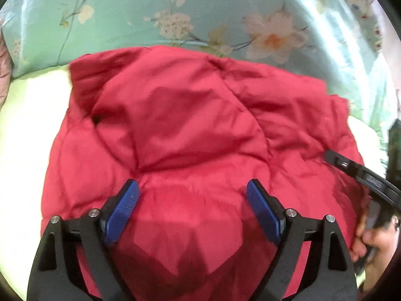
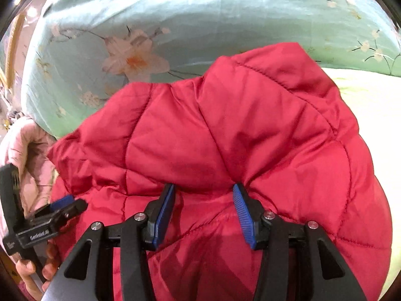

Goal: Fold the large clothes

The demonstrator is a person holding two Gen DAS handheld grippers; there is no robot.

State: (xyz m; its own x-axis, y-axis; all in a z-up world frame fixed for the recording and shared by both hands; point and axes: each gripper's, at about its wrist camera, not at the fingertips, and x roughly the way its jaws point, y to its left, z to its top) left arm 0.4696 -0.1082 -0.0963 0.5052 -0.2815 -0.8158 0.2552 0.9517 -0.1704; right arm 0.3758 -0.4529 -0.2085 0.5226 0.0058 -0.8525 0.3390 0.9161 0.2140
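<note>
Red quilted jacket (image 1: 190,130) is bunched on a pale sheet (image 1: 30,130), hovered over by the wide-spread left gripper (image 1: 193,195), while a puffy fold is pinched by the right gripper (image 2: 203,193).

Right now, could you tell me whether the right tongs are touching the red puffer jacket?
Touching. The right wrist view shows the right tongs with a raised fold of the red puffer jacket bunched against both blue pads.

Floral quilt (image 1: 155,7) (teal), pale sheet (image 1: 30,130)
</note>
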